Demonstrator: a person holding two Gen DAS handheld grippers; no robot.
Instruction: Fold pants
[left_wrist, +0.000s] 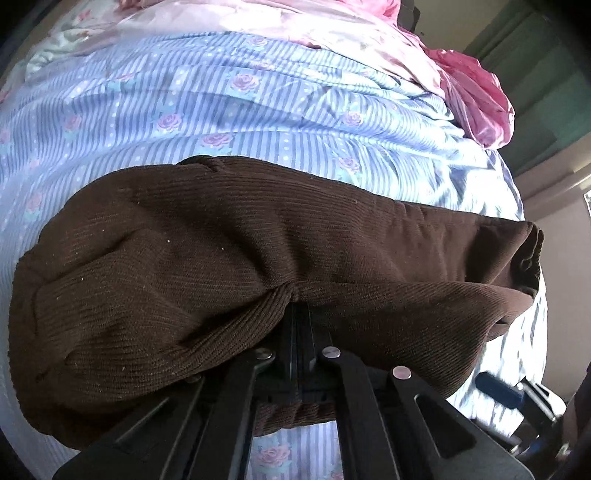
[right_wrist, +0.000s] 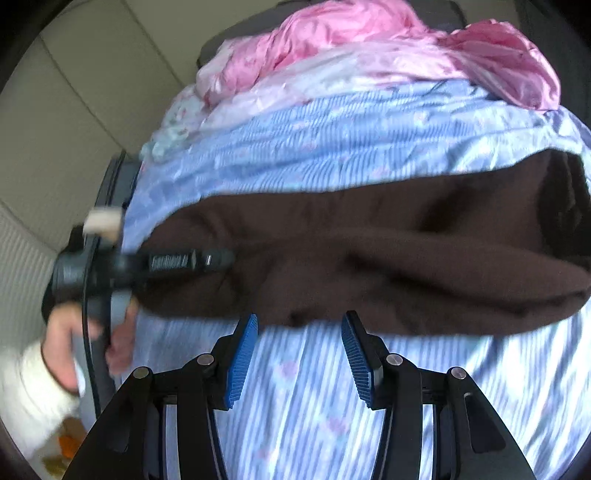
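Evidently left tool (left_wrist: 301, 314) pinched pants (left_wrist: 229, 258) edge at lower centre; right tool (right_wrist: 299, 354) wide, empty, needed matching grip before lifting fold evenly.

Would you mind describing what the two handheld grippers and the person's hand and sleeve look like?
Both grippers are black, with angular linkage arms joined by round silver pins. The right gripper has ribbed blue pads. In the right wrist view, the left gripper shows white lettering, blurred, and a thin black cable. The bare left hand wears a white knit sleeve.
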